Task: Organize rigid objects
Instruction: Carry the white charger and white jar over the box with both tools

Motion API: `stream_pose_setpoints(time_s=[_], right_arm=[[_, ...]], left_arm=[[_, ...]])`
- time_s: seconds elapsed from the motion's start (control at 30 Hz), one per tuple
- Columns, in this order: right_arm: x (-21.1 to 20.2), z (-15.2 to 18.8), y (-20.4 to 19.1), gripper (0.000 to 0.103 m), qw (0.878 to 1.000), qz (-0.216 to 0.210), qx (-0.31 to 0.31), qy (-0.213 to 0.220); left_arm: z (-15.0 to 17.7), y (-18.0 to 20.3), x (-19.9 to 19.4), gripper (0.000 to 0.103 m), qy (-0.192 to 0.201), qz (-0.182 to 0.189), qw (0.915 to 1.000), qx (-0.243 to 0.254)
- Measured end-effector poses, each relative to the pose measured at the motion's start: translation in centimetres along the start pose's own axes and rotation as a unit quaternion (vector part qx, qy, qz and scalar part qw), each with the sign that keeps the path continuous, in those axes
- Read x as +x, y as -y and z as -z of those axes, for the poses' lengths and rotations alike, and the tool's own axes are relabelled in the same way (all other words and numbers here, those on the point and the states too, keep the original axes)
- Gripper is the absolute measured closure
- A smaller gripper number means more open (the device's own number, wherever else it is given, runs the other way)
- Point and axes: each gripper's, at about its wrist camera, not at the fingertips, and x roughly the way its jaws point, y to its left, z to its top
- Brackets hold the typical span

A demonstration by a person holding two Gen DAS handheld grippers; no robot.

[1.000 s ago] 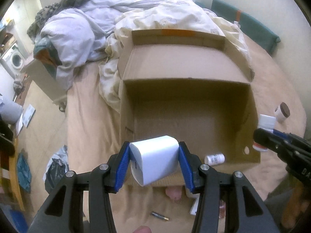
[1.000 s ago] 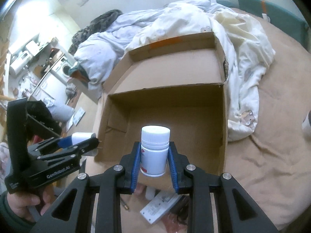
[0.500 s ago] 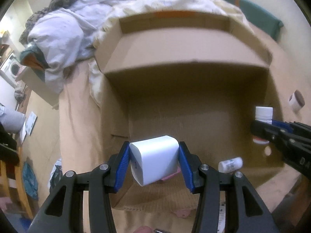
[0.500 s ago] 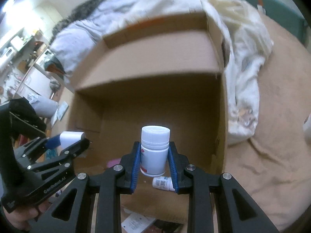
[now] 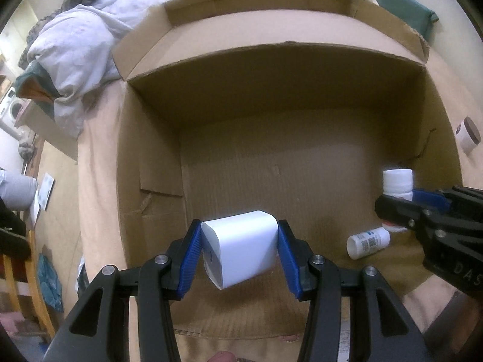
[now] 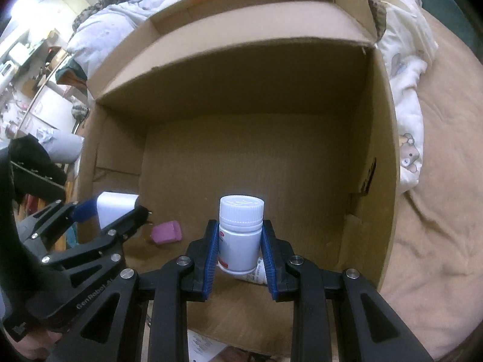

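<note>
While gripper-held [image 6: 240,252], bottle [image 6: 240,235] upright.

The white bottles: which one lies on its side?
The small bottle on the box floor lies on its side. The bigger bottle stands upright, held in the right hand-held gripper.

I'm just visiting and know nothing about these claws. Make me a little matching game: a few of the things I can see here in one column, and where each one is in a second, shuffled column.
Things:
1. white charger block
2. upright white pill bottle
3. small white bottle
4. pink object

Places:
A. lying on its side on the floor of the cardboard box
B. clamped in the right claw
C. on the box floor, seen beside the left claw in the right wrist view
D. clamped in the left claw

Pairs: 1-D, 2-B, 3-A, 4-C
</note>
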Motion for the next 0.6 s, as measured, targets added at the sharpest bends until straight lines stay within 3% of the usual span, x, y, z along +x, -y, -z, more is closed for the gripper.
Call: stream_pose_setpoints(time_s=[0.4, 0.6], right_arm=[[1.0, 0.0, -0.1, 0.074, 1.0, 0.015, 0.007, -0.019], [0.5, -0.1, -0.1, 0.074, 1.0, 0.012, 0.009, -0.006]], left_arm=[[0.3, 0.0, 0.7, 0.058, -0.013, -0.01, 0.9999, -0.001], [0.5, 0.0, 1.3, 0.058, -0.019, -0.017, 0.9997, 0.003]])
